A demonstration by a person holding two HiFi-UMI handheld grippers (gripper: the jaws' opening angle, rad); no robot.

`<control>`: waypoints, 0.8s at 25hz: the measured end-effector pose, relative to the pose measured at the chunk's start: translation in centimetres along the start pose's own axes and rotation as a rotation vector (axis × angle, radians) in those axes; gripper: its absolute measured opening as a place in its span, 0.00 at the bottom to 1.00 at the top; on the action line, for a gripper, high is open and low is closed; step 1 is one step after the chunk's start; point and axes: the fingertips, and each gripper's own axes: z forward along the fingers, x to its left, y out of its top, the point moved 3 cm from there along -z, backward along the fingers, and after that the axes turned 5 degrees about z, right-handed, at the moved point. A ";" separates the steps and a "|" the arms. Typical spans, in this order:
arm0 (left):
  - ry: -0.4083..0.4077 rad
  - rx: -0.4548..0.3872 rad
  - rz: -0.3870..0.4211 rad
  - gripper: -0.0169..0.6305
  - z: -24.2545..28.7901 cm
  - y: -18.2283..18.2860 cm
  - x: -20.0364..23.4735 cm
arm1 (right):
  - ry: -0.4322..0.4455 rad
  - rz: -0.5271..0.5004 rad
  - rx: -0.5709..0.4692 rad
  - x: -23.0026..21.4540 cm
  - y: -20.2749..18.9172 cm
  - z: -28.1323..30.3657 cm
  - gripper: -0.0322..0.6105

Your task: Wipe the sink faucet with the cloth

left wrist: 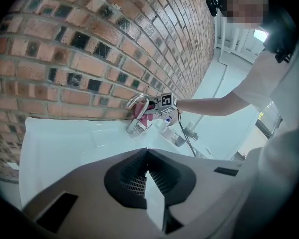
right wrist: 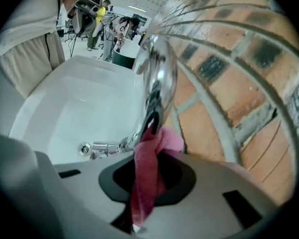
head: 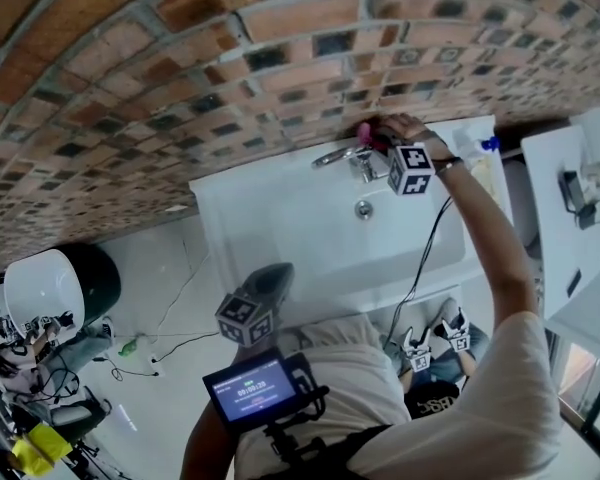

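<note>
The chrome faucet (head: 338, 155) stands at the back of the white sink (head: 280, 223), against the brick wall. My right gripper (head: 385, 148) reaches behind it, shut on a pink cloth (head: 363, 131). In the right gripper view the cloth (right wrist: 148, 173) hangs from the shut gripper (right wrist: 142, 203) and presses on the lower back of the curved spout (right wrist: 157, 78). My left gripper (head: 265, 288) hovers at the sink's front edge, away from the faucet. Its jaws (left wrist: 152, 183) look shut with nothing held. From there the faucet (left wrist: 136, 116) and cloth (left wrist: 142, 112) are small and far.
Bottles (head: 485, 146) stand at the sink's right end and a white counter (head: 570, 218) lies beyond it. The drain (head: 364, 208) is just in front of the faucet. A cable (head: 420, 268) trails from the right gripper. A white bowl (head: 42, 290) and people are at the lower left.
</note>
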 end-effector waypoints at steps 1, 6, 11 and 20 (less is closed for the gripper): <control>-0.004 -0.002 -0.001 0.02 0.0 0.0 -0.1 | -0.009 -0.024 0.002 -0.2 0.2 -0.6 0.14; -0.006 -0.008 0.016 0.02 -0.2 0.3 -0.3 | -0.058 -0.159 0.039 -0.7 1.2 -2.7 0.14; -0.008 -0.014 0.012 0.02 -0.2 0.4 -0.7 | -0.112 -0.166 0.018 -1.5 2.9 -5.0 0.14; -0.026 -0.026 0.009 0.02 0.4 0.1 -1.4 | 0.022 -0.027 -0.020 -2.3 6.4 -8.1 0.14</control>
